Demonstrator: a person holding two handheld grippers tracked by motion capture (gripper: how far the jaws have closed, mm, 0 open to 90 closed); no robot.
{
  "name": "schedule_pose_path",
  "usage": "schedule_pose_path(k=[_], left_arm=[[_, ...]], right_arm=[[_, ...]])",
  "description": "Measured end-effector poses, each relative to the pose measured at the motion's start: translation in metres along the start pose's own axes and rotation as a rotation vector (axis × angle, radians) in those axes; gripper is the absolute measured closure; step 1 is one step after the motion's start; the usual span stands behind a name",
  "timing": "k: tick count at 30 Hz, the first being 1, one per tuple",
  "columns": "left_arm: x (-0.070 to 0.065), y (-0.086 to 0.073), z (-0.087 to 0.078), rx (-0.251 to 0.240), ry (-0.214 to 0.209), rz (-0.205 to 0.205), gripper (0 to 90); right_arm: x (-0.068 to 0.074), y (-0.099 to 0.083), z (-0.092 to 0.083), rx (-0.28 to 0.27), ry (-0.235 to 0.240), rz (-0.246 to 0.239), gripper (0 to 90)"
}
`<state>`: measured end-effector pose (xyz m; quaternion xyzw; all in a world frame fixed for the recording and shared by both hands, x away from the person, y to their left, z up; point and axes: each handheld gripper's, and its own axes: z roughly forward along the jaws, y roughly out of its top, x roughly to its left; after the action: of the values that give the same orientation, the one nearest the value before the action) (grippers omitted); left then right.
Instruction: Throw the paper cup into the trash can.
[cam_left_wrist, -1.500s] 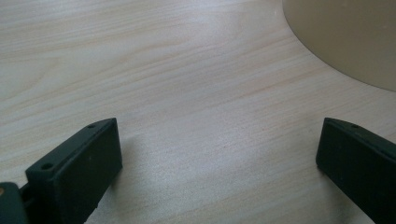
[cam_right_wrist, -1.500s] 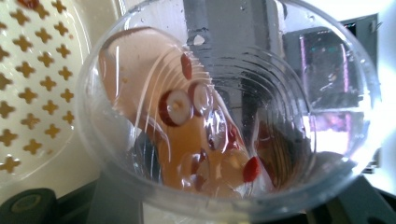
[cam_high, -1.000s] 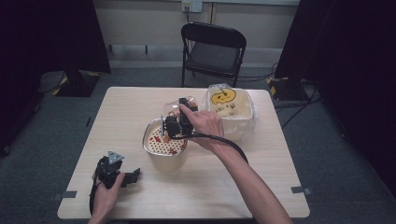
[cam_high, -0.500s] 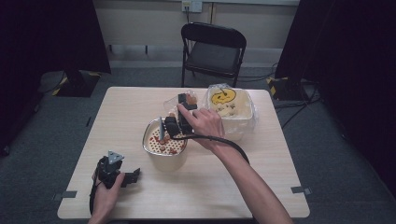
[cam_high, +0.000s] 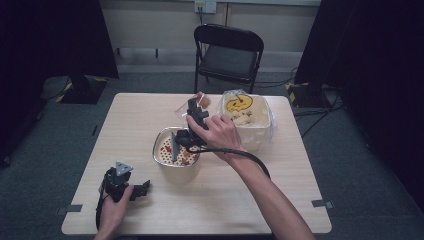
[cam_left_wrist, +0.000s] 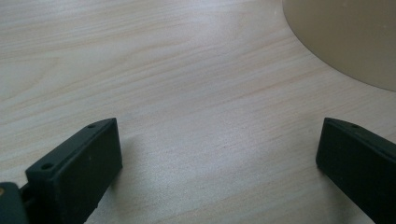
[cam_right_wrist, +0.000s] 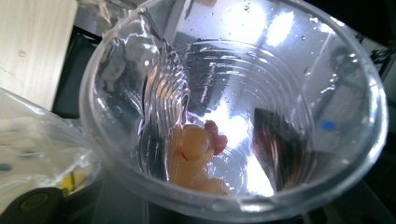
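Overhead light even on table (cam_high: 280, 200), my surroundings dark. Bright glare patches inside clear cup (cam_right_wrist: 233, 107), its near rim blurred. Soft shadows under black jaws; grain soft close up.

Your left gripper (cam_high: 141, 188) is black, and it carries a grey three-cornered plate (cam_high: 123, 168) on top. Its two fingers (cam_left_wrist: 74, 172) are flat matte black blocks, each with small screw holes in the upper face. Your right gripper (cam_high: 191, 111) is black too, with a thick black cable (cam_high: 245, 156) that curves along your bare forearm.
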<state>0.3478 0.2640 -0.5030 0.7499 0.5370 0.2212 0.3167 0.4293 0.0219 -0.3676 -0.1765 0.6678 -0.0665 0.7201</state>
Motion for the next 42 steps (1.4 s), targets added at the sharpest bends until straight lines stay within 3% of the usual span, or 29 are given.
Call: schedule_pose_path(k=[1,4,5,8,10,11,12,15,21,24,25,32,36,37,38,41,42], left_arm=[[0.000,0.000,0.000,0.000,0.001,0.000,0.0],[0.000,0.000,0.000,0.000,0.003,0.003,0.0],[0.000,0.000,0.000,0.000,0.002,0.003,0.0],[0.000,0.000,0.000,0.000,0.001,0.003,0.0],[0.000,0.000,0.000,0.001,0.001,0.002,0.0],[0.000,0.000,0.000,0.000,0.001,0.003,0.0],[0.000,0.000,0.000,0.000,0.001,0.003,0.0],[0.000,0.000,0.000,0.001,0.001,0.003,0.0],[0.000,0.000,0.000,0.000,0.002,0.003,0.0],[0.000,0.000,0.000,0.000,0.001,0.002,0.0],[0.000,0.000,0.000,0.001,0.001,0.003,0.0],[0.000,0.000,0.000,0.000,0.001,0.002,0.0],[0.000,0.000,0.000,0.001,0.001,0.003,0.0],[0.000,0.000,0.000,0.000,0.000,0.000,0.0],[0.000,0.000,0.000,0.001,0.001,0.003,0.0],[0.000,0.000,0.000,0.000,0.001,0.002,0.0],[0.000,0.000,0.000,0.000,0.001,0.003,0.0]], right_arm=[[0.002,0.000,-0.001,0.006,-0.036,-0.039,51.2],[0.001,0.000,-0.002,-0.005,-0.054,-0.073,51.3],[0.001,0.001,-0.003,-0.008,-0.085,-0.130,51.4],[0.003,0.003,-0.004,-0.003,-0.119,-0.183,51.5],[0.004,0.005,-0.006,-0.005,-0.113,-0.204,51.6],[0.005,0.006,-0.006,-0.007,-0.126,-0.247,51.8],[0.005,0.006,-0.006,-0.007,-0.126,-0.247,51.8],[0.009,0.009,-0.008,-0.017,-0.153,-0.324,51.8],[0.012,0.013,-0.012,-0.020,-0.218,-0.391,51.9],[0.012,0.013,-0.013,-0.024,-0.207,-0.386,51.9],[0.012,0.012,-0.013,-0.015,-0.219,-0.407,52.0],[0.010,0.011,-0.011,-0.011,-0.209,-0.391,52.0],[0.008,0.010,-0.010,-0.003,-0.173,-0.344,52.0],[0.007,0.008,-0.010,-0.008,-0.168,-0.303,51.8],[0.007,0.008,-0.010,-0.008,-0.168,-0.303,51.8],[0.005,0.002,-0.009,-0.020,-0.078,-0.150,51.8],[0.005,0.002,-0.009,-0.020,-0.078,-0.150,51.8]])
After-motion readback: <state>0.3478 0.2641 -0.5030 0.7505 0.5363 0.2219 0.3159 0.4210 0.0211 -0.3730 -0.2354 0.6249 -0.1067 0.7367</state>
